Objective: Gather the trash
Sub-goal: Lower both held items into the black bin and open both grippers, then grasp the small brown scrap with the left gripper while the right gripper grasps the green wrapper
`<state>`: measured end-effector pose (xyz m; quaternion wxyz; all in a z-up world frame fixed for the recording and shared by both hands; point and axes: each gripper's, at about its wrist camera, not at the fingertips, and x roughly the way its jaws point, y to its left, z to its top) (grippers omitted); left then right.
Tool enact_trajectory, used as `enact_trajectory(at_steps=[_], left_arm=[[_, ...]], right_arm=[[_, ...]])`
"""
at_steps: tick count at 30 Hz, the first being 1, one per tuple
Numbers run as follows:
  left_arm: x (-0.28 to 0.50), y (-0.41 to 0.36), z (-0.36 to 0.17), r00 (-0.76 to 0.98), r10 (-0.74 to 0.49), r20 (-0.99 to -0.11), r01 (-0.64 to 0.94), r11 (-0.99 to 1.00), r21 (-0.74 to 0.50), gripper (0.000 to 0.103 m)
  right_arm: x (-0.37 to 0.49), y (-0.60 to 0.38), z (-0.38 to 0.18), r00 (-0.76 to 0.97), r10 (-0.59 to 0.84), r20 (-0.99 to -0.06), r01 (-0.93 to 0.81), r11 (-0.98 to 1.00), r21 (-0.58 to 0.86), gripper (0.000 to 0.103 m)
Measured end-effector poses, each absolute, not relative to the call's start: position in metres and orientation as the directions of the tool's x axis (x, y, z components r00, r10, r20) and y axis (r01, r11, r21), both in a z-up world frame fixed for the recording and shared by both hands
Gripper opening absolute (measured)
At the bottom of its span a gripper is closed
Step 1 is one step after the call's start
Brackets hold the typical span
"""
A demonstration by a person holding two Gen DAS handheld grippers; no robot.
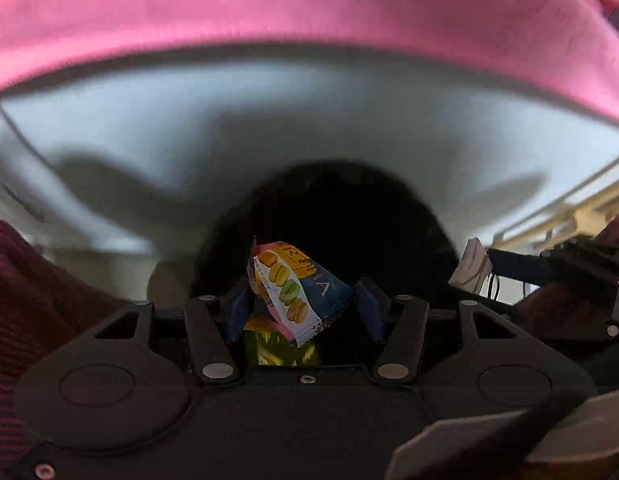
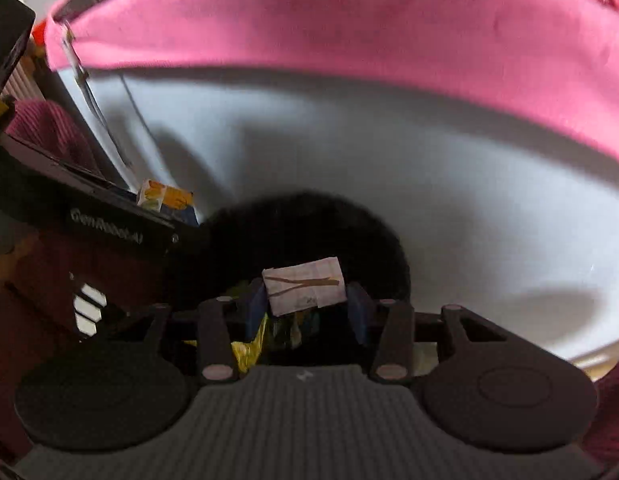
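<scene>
Both grippers were found loaded and positioned over a dark, round bin opening (image 1: 349, 216) set against a white surface (image 1: 269, 120), with a pink cloth (image 1: 309, 8) beyond it. The left gripper (image 1: 299, 300) was clamped on a macaron wrapper (image 1: 297, 288), blue and white with printed macarons in yellow, green and orange; the wrapper sat between the blue pads (image 1: 237, 308) and hung over the bin mouth. The right gripper (image 2: 307, 304) was clamped on a folded paper scrap (image 2: 305, 286), whitish with brown streaks, likewise held between its pads above the opening. Yellow and mixed litter (image 2: 249, 348) was visible below the jaws, apparently already inside the bin. In my judgement the step in hand was the deposit: both items had been gathered and brought to the bin. The next move calls for each gripper to be centred over the opening and its jaws released so the pieces fall inside, not on the rim. Legible writing was limited: large letters on the wrapper, possibly "A" and part of another, could not be read with confidence; the left gripper's housing, seen from the right wrist, bore lettering resembling "GenRobot".
</scene>
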<state>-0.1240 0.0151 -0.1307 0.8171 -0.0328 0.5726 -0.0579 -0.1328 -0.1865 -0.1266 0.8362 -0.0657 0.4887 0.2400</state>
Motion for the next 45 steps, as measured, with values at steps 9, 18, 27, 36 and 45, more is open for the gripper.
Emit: enact_trajectory(at_steps=[9, 18, 27, 36, 45], left_arm=[[-0.121, 0.005, -0.146, 0.295, -0.118, -0.948, 0.069, 0.992, -0.102, 0.056], [-0.115, -0.002, -0.150, 0.272, -0.103, -0.957, 0.072, 0.994, -0.087, 0.061], [-0.113, -0.001, -0.151, 0.267, -0.089, -0.960, 0.053, 0.996, -0.078, 0.077], [-0.115, 0.001, -0.114, 0.367, -0.090, -0.926, 0.076, 0.995, -0.066, 0.078], [-0.114, 0.006, -0.025, 0.597, -0.202, -0.777, 0.136, 0.979, -0.150, 0.083]], right_arm=[[-0.120, -0.183, -0.140, 0.368, 0.318, -0.873, -0.421, 0.895, 0.148, 0.052], [-0.123, -0.180, -0.141, 0.368, 0.318, -0.874, -0.436, 0.889, 0.139, 0.055], [-0.124, -0.178, -0.143, 0.369, 0.319, -0.873, -0.440, 0.887, 0.138, 0.071], [-0.125, -0.189, -0.112, 0.434, 0.364, -0.825, -0.462, 0.875, 0.143, 0.076], [-0.120, -0.213, -0.034, 0.619, 0.416, -0.666, -0.477, 0.873, 0.101, 0.082]])
